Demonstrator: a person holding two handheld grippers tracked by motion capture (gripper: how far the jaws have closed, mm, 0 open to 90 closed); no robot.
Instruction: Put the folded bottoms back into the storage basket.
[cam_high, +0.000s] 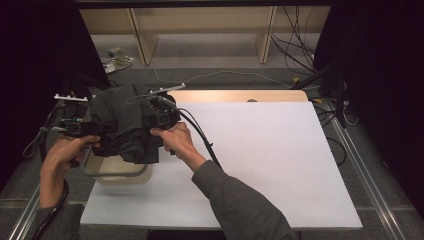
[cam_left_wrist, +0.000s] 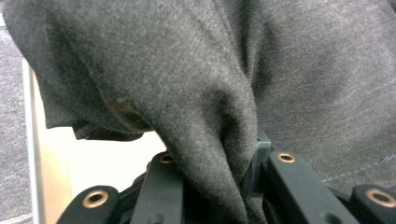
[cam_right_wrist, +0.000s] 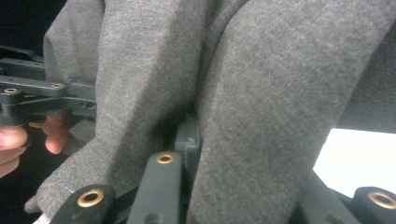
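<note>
Cloth handling, lift stage: a dark grey garment (cam_high: 125, 122) is held bunched in the air above a pale bin (cam_high: 117, 172) at the near left corner of the white desk (cam_high: 260, 165). The step in hand is judged to be the taking of the garment out of the bin, for carrying over to the open desk surface on the right.

Left tongs (cam_high: 95, 129): clamped on the garment's left side. In the left gripper view a thick fold of the grey fabric (cam_left_wrist: 219, 140) is seen pinched between the two black jaws, which are drawn close with only cloth between them.

Right tongs (cam_high: 150, 120): clamped on the garment's right side. In the right gripper view the fabric (cam_right_wrist: 261, 116) is draped over and gripped between the jaws, and the other gripper with the fingers of the person's hand is seen farther off at the left edge.

Garment position: suspended between the two tongs, hanging in heavy folds; its lower part is near the bin's rim, and whether it touches cannot be told.

Next move, as judged: the bundle must be kept clear of the bin, swung right over the bare desk, and the two grips drawn apart so the cloth is spread. Both grips must be kept firm, since the bunched folds could slip.
</note>
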